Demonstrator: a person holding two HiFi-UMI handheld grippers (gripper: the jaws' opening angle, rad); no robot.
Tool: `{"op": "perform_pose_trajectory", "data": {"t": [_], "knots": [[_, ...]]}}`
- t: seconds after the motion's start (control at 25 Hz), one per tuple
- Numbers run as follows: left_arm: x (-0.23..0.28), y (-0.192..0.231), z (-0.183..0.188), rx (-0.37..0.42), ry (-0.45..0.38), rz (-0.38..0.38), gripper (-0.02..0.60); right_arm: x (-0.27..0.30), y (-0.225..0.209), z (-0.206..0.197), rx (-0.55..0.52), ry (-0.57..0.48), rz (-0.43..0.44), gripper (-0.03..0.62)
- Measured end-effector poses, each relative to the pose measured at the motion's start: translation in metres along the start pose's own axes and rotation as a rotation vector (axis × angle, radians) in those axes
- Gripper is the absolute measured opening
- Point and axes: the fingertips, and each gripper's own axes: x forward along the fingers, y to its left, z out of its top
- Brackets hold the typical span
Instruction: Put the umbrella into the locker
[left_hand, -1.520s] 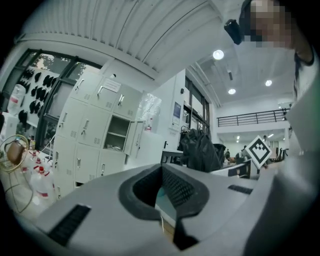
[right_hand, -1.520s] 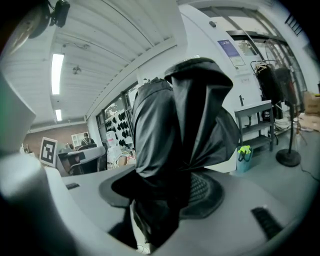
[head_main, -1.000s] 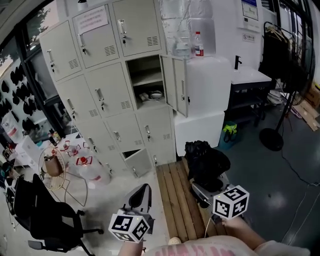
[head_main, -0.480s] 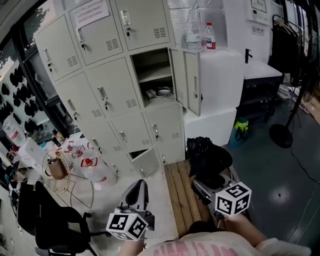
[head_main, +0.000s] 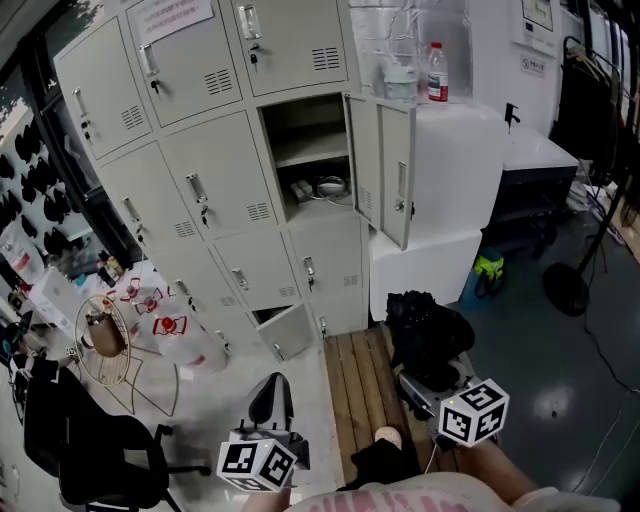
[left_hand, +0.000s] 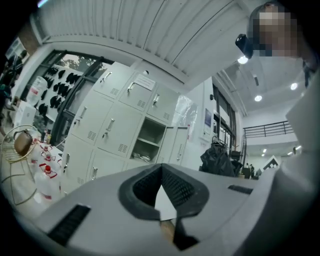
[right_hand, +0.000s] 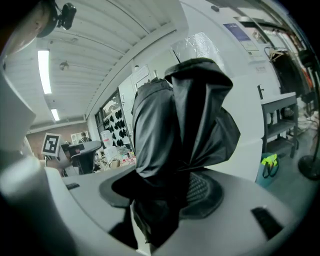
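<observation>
So, right gripper clamped on black folded umbrella, fabric bunched up between jaws. Head view: umbrella low right, over wood slats on floor, well apart from lockers. Open locker in middle column, door swung out to right, small stuff on its lower shelf, can't tell what. Left gripper empty, jaws narrow, tips meeting, aimed toward lockers. Bottle up on white cabinet just beside lockers.
</observation>
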Motion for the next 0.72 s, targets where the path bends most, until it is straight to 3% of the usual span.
{"op": "perform_pose_trajectory", "data": {"t": [0.2, 0.56, 0.72], "knots": [[0.056, 0.006, -0.004, 0.004, 0.035, 0.045, 0.003, 0.042, -0.035, 0.023, -0.010, 0.032, 0.057, 0.233], [0.153, 0.008, 0.022, 0.002, -0.046, 0.057, 0.003, 0.111, -0.082, 0.083, -0.072, 0.013, 0.142, 0.233], [0.184, 0.011, 0.021, -0.001, -0.038, 0.081, 0.003, 0.135, -0.101, 0.100, -0.070, 0.027, 0.159, 0.235]]}}
